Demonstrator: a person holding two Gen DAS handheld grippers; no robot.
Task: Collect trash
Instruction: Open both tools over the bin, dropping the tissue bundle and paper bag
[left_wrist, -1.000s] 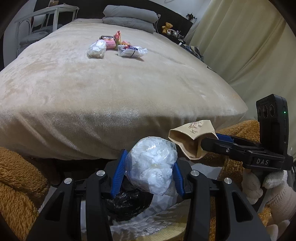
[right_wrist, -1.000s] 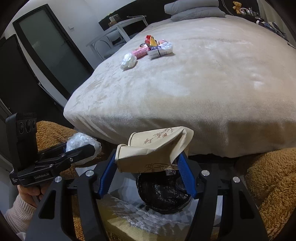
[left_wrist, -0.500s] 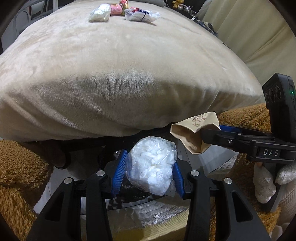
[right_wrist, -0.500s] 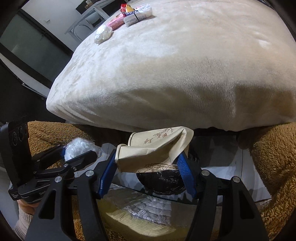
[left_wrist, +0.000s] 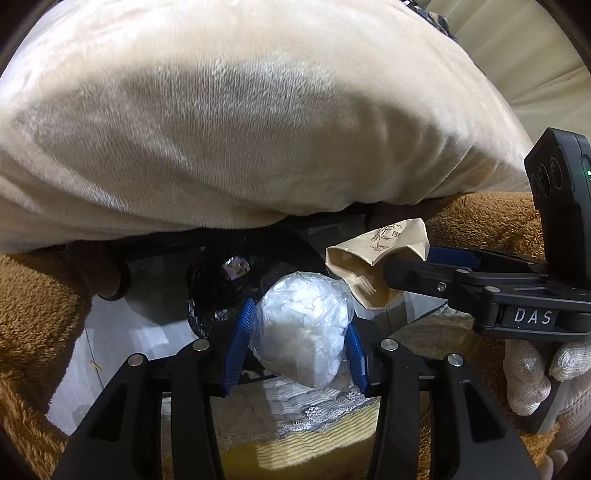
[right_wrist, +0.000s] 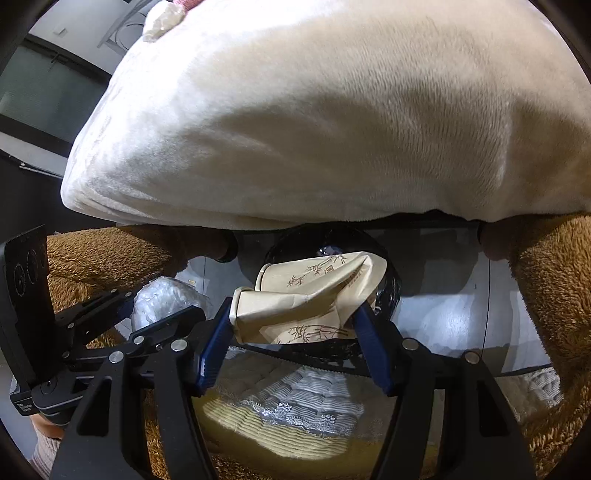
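My left gripper (left_wrist: 297, 328) is shut on a clear plastic bag stuffed with white tissue (left_wrist: 303, 328), its blue pads pressing both sides. My right gripper (right_wrist: 295, 321) is shut on a crumpled tan paper bag with a bamboo print (right_wrist: 306, 295). Both hang side by side over a round bin lined with a black bag (left_wrist: 221, 291), which stands on the floor at the foot of the bed. In the left wrist view the right gripper (left_wrist: 384, 273) holds the tan paper bag (left_wrist: 376, 258) at the right. The left gripper (right_wrist: 162, 314) and its tissue bag (right_wrist: 162, 295) show at the left of the right wrist view.
A cream plush blanket (left_wrist: 240, 122) covers the bed and overhangs above the bin (right_wrist: 384, 291). Brown fuzzy sleeves (right_wrist: 546, 295) flank both sides. A white-gloved hand (left_wrist: 528, 369) holds the right gripper's handle. More trash (right_wrist: 162, 16) lies far off on the bed. A yellow mat (right_wrist: 295, 439) lies below.
Both grippers have sunk and tipped downward with their loads. The bed top and its trash have slid out of view, and the black-lined bin has come into sight under the blanket's edge.
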